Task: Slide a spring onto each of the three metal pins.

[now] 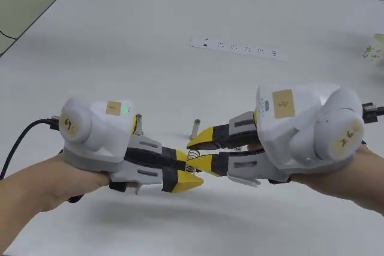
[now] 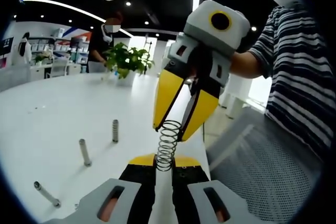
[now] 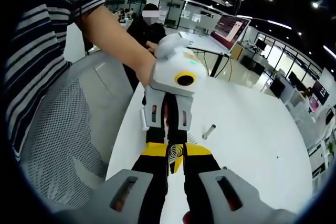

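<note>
A small steel spring [image 2: 167, 142] stands up from my left gripper [image 2: 164, 161], which is shut on its lower end. My right gripper [image 2: 170, 132] faces it from above, its yellow jaws apart on either side of the spring's top coils. In the head view the two grippers meet tip to tip, left gripper [image 1: 187, 171] and right gripper [image 1: 195, 155], with the spring [image 1: 193, 159] between them just above the white table [image 1: 150, 40]. Three upright metal pins [image 2: 115, 129] [image 2: 84, 151] [image 2: 46, 193] stand bare to the left. In the right gripper view the spring [image 3: 172, 156] sits between my right gripper's [image 3: 177, 149] jaws.
Two pins [image 1: 138, 124] [image 1: 195, 128] stand just behind the grippers. A white power strip [image 1: 237, 47] lies farther back. A black cable [image 1: 24, 136] trails off the left gripper. A grey mesh chair [image 2: 252, 166] is at the table's near edge. A person [image 2: 107, 40] stands beyond a potted plant [image 2: 126, 59].
</note>
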